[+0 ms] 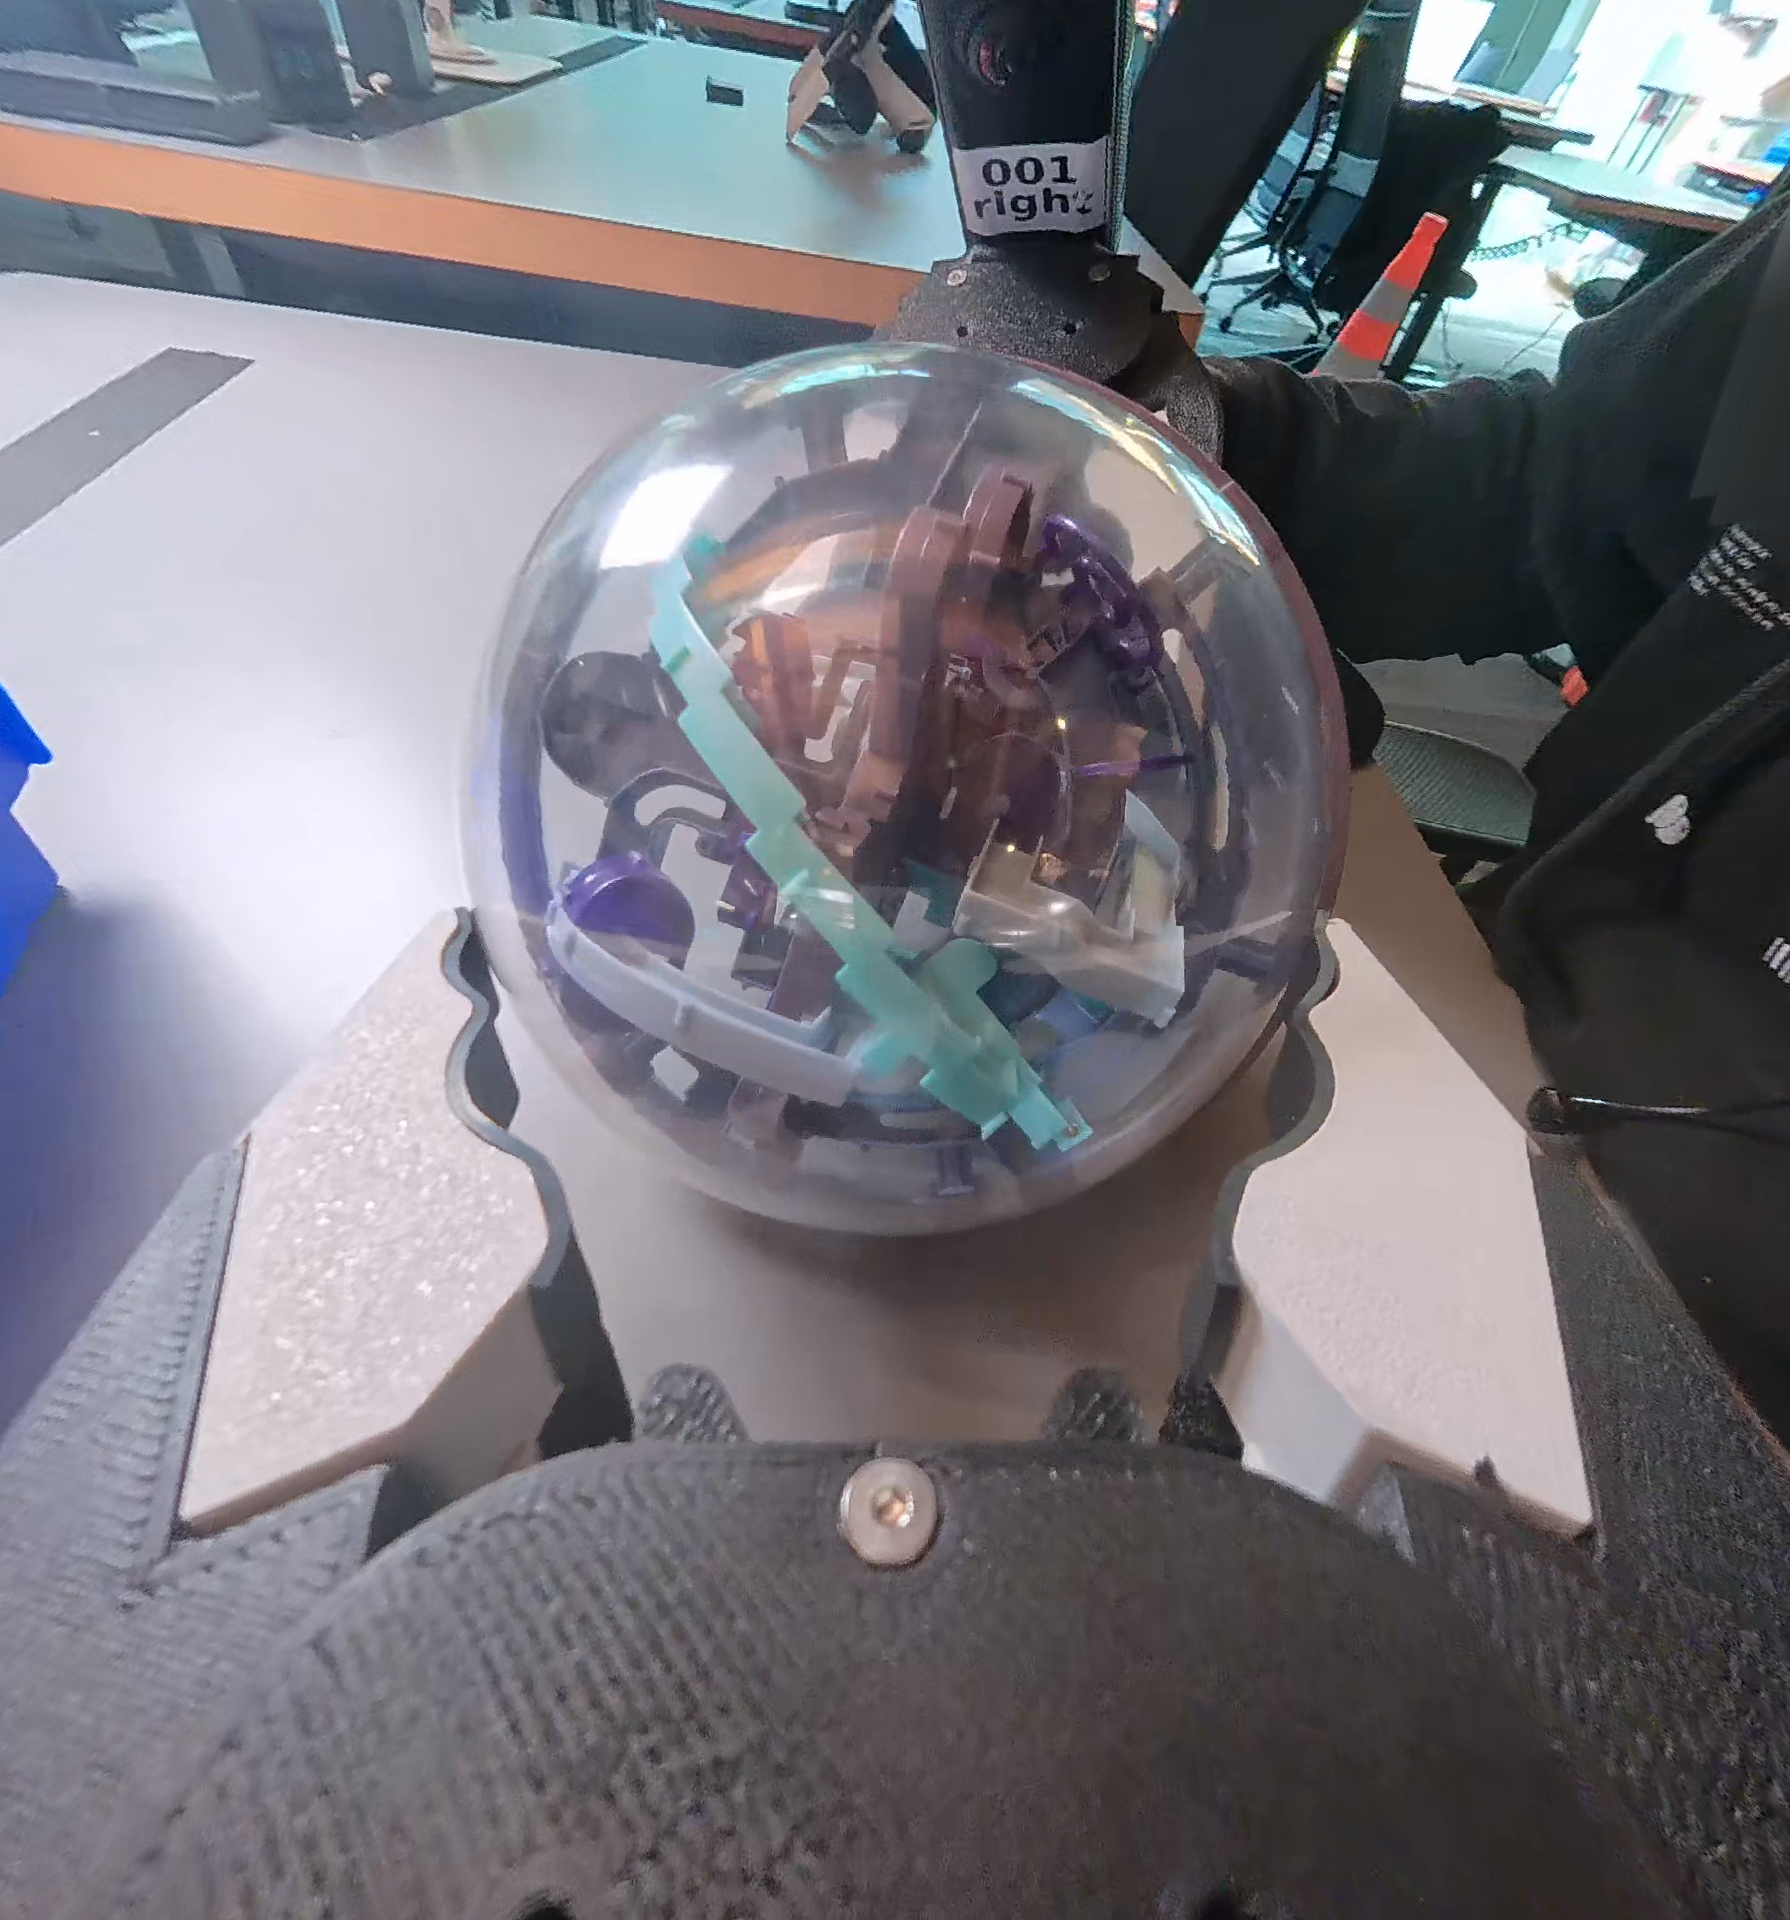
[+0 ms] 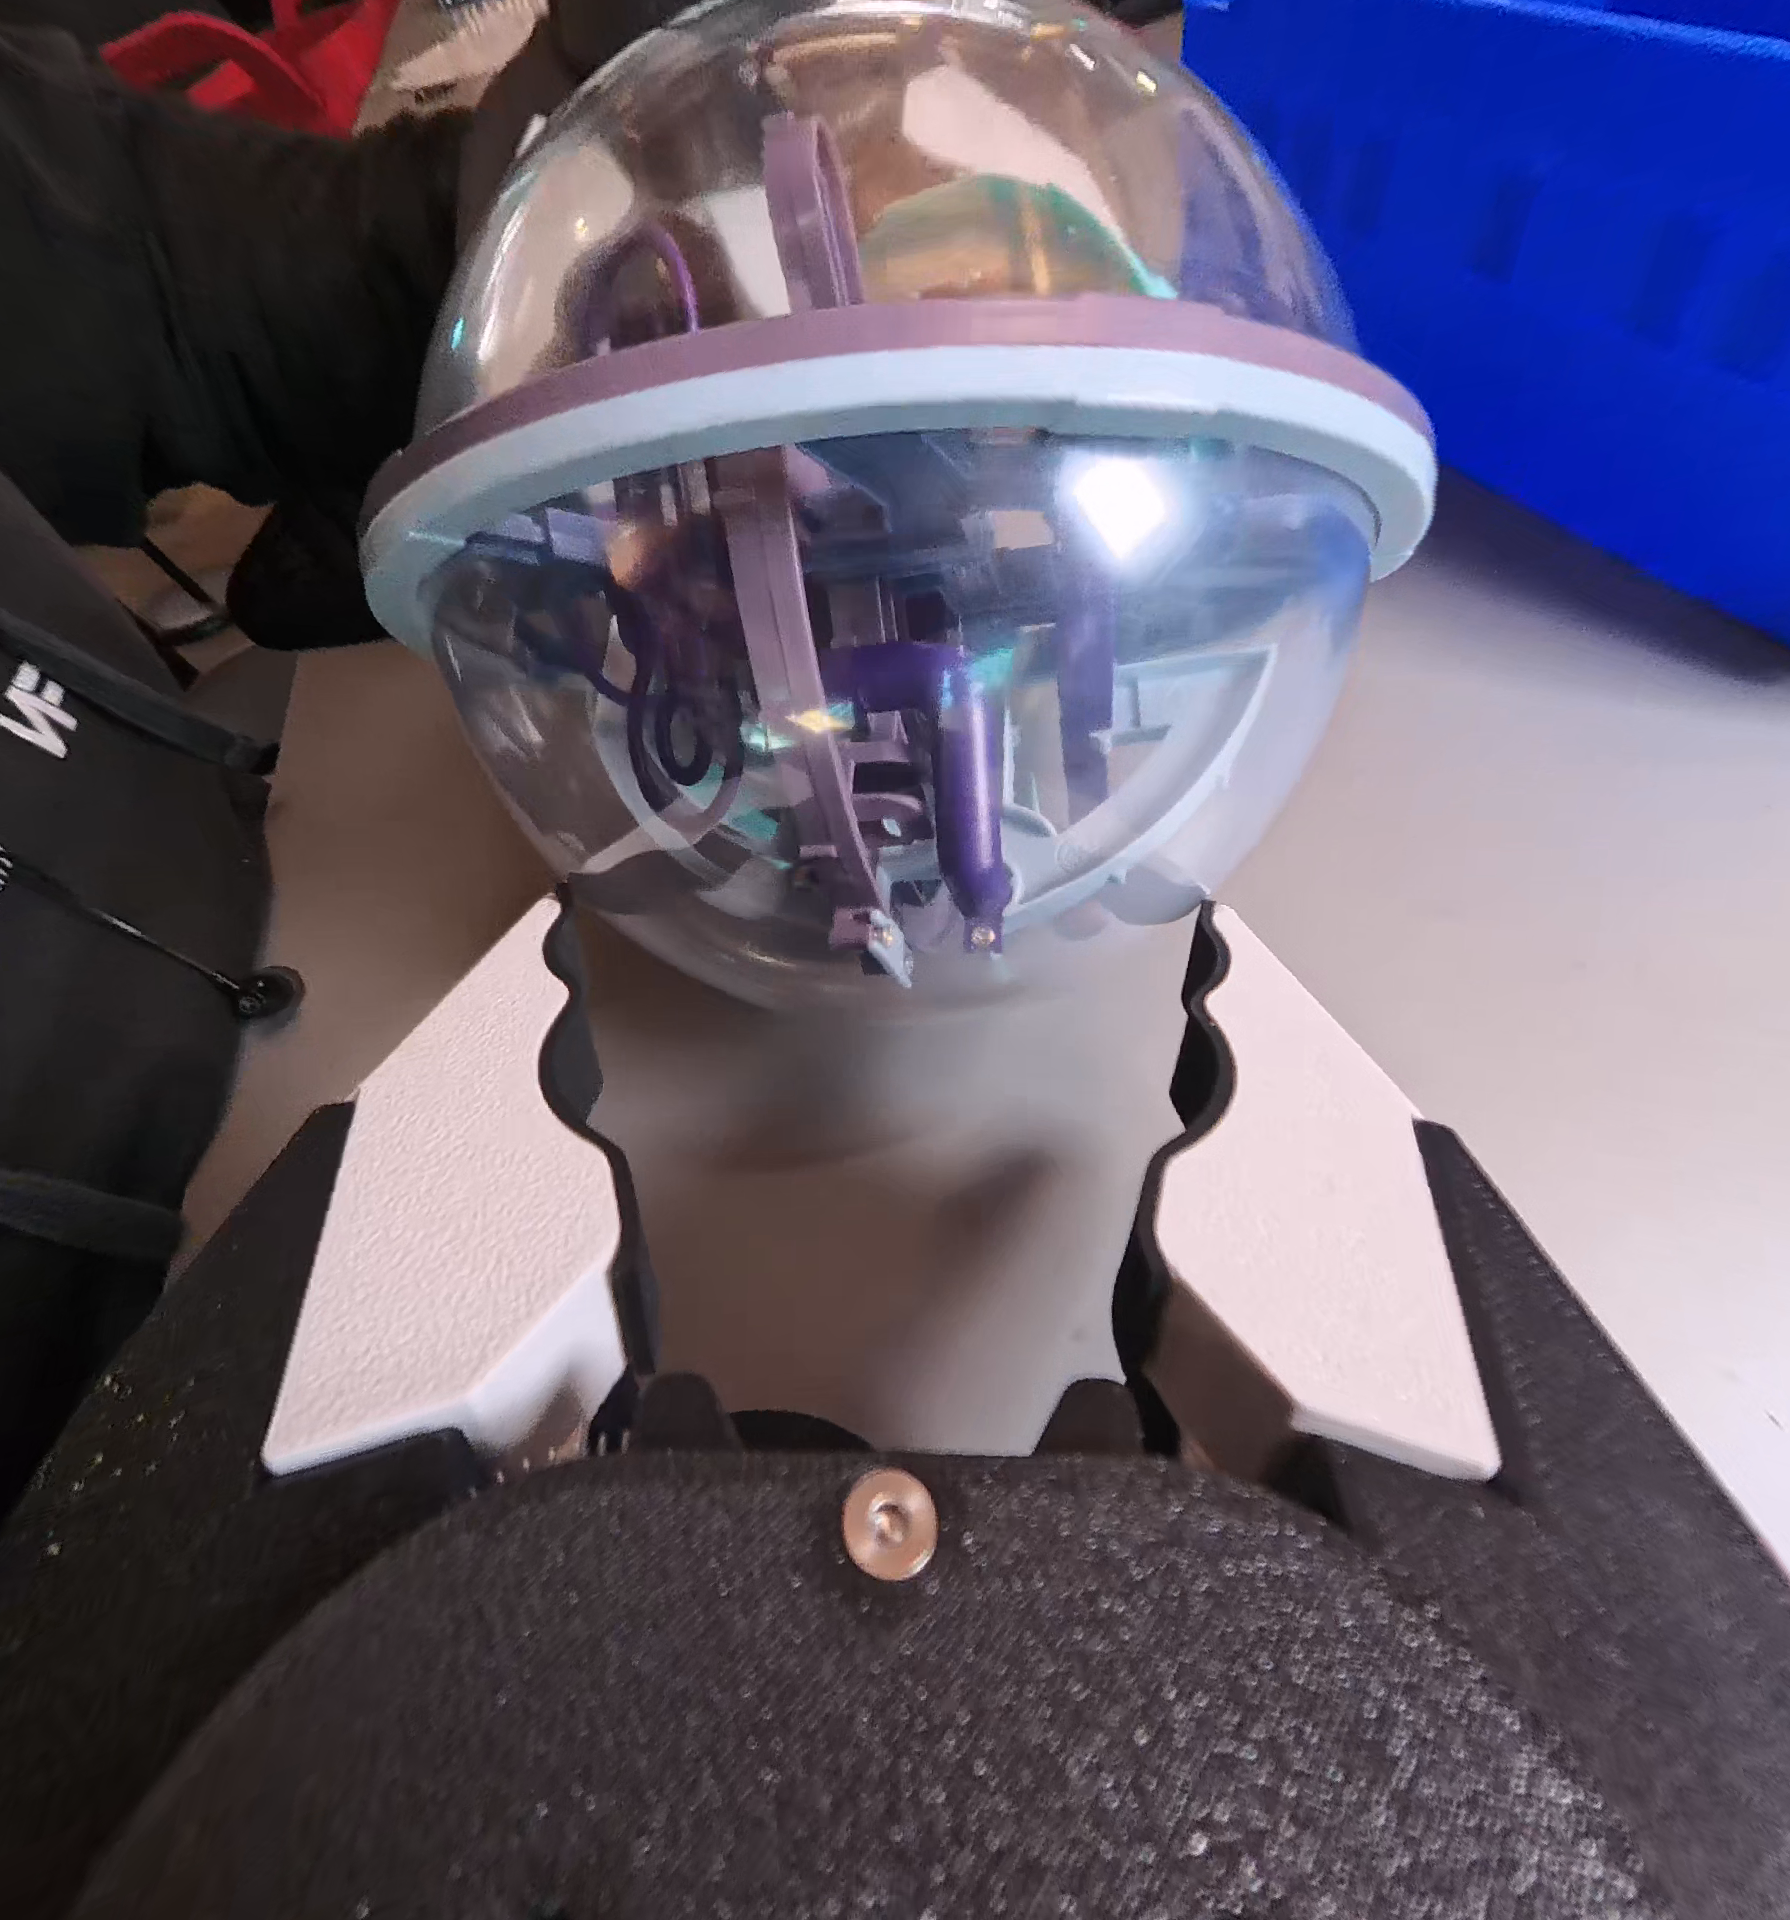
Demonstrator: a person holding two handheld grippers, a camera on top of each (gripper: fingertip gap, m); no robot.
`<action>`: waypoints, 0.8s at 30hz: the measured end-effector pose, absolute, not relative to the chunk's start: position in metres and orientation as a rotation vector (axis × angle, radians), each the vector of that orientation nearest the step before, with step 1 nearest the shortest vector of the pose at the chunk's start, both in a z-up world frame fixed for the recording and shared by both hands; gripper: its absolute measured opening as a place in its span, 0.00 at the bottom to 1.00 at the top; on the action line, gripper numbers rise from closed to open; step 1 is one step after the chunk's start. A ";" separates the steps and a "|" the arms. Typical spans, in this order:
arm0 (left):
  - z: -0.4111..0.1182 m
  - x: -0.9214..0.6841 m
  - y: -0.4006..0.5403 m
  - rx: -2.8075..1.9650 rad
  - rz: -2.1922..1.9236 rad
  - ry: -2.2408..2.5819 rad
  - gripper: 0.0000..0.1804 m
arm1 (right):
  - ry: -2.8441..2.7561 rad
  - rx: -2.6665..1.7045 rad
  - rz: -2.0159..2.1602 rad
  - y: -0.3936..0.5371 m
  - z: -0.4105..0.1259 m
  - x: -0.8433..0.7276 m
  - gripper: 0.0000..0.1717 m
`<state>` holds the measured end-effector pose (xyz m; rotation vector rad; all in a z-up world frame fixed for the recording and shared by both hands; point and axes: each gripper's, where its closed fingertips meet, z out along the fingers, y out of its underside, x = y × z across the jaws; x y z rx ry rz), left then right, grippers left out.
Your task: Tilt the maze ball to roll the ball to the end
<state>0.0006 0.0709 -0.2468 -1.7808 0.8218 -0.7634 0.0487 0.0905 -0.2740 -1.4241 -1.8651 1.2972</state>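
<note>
Both my grippers, left (image 1: 891, 935) and right (image 2: 886, 925), spread wide and press their fingertips against the clear maze ball (image 1: 901, 790), holding it over the counter (image 1: 247, 623).

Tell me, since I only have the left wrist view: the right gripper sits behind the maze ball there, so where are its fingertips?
Observer: In the right wrist view, the right gripper has both fingertips touching the maze ball, low on either side of the clear shell.
Operator: Does that shell have a seam?
Observer: Yes. A purple and pale blue band rings it, roughly level across that view.
Operator: Is there anything beyond the ball that I can't see?
Observer: Something red lies at the top left, past a dark sleeve.
</note>
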 end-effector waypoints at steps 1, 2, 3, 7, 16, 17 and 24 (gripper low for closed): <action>-0.247 0.000 0.070 -1.791 -0.778 0.829 0.81 | -1.877 -1.418 1.278 0.090 -0.275 0.048 0.65; -0.246 -0.001 0.070 -1.803 -0.797 0.830 0.81 | -1.888 -1.410 1.256 0.089 -0.277 0.048 0.64; -0.246 -0.002 0.069 -1.815 -0.822 0.824 0.81 | -1.898 -1.404 1.234 0.089 -0.279 0.047 0.64; -0.242 -0.004 0.070 -1.840 -0.908 0.791 0.80 | -1.894 -1.366 1.174 0.090 -0.278 0.043 0.67; -0.242 -0.010 0.075 -1.919 -1.003 0.710 0.80 | -1.836 -1.314 1.142 0.095 -0.271 0.036 0.68; -0.242 -0.010 0.076 -1.921 -1.009 0.705 0.80 | -1.834 -1.314 1.144 0.095 -0.271 0.036 0.68; -0.243 -0.012 0.079 -1.972 -1.082 0.647 0.80 | -1.809 -1.318 1.147 0.098 -0.271 0.035 0.68</action>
